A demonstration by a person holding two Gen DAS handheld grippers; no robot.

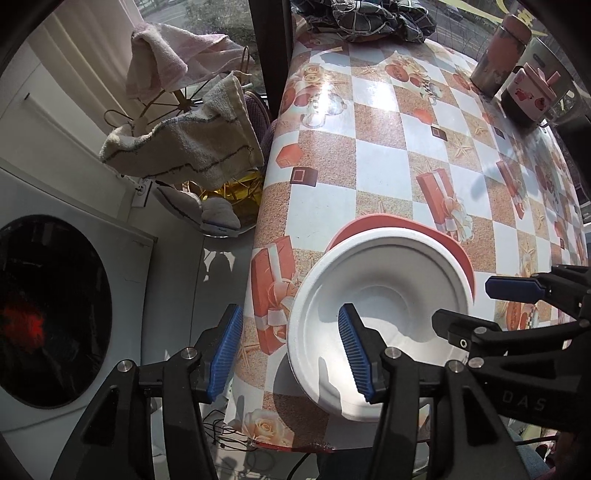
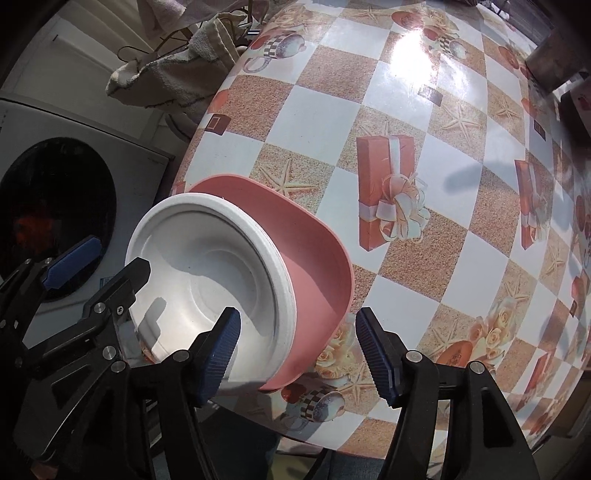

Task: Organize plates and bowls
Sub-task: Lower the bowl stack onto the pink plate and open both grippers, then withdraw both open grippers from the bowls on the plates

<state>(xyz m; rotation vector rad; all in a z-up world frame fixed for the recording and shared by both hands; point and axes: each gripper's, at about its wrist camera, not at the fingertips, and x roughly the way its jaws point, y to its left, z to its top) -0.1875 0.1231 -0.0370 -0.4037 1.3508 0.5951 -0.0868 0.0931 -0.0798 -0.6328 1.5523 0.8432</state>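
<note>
A white bowl (image 1: 373,291) sits on a pink plate (image 1: 388,221) at the near left corner of the table (image 1: 380,162). My left gripper (image 1: 291,350) is open, its jaws astride the bowl's near left rim, one finger inside the bowl. My right gripper (image 2: 295,352) is open, its jaws astride the right rims of the white bowl (image 2: 207,277) and pink plate (image 2: 317,273). Each gripper shows in the other's view: the right gripper (image 1: 465,302) and the left gripper (image 2: 99,266).
The table wears a checked cloth (image 2: 424,122). A flask (image 1: 498,51), a cup (image 1: 532,92) and a bundled dark cloth (image 1: 373,18) stand at the far end. A washing machine (image 1: 55,314) and a rack of towels (image 1: 192,140) are left of the table.
</note>
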